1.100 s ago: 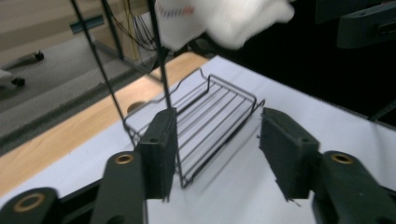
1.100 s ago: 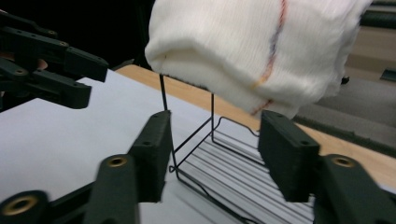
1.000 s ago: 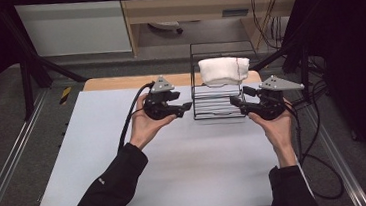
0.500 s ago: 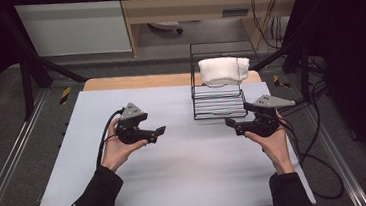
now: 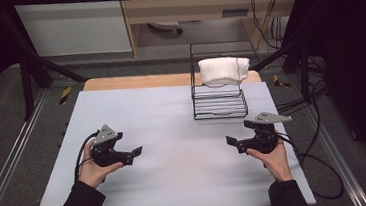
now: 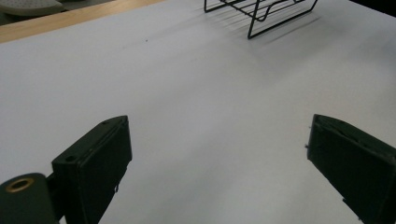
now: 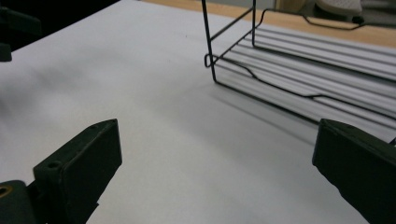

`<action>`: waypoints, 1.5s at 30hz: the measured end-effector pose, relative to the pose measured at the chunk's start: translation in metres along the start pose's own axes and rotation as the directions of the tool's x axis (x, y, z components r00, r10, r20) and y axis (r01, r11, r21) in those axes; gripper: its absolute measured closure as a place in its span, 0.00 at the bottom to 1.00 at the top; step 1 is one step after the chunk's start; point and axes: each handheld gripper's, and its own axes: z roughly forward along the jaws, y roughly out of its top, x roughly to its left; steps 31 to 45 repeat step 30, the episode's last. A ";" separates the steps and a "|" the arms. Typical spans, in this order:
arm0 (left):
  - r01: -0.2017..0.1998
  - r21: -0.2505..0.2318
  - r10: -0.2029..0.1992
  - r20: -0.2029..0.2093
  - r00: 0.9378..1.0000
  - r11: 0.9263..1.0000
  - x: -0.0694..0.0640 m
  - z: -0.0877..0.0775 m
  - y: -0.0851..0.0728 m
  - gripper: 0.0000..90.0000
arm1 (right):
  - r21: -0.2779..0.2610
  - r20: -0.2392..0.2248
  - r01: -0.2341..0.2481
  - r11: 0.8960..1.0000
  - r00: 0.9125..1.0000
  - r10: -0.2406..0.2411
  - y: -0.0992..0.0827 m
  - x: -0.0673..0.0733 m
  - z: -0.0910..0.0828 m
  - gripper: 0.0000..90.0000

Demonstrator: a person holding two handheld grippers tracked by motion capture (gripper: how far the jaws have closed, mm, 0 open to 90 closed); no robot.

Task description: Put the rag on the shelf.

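The left gripper (image 5: 136,151) has just been opening; its jaws stand wide apart with nothing between them. The right gripper (image 5: 231,141) has just been opening too, and it is empty as well. Both hang low over the table (image 5: 172,114), well apart from each other. The wire rack (image 5: 219,100) stands near the right gripper, with a white towel (image 5: 223,70) draped on top. Bare table lies between the grippers.
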 end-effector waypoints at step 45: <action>0.016 0.060 -0.015 -0.017 1.000 0.998 0.020 -0.023 -0.059 0.06 | 0.072 -0.021 -0.045 0.996 0.999 0.047 -0.058 -0.006 -0.008 0.01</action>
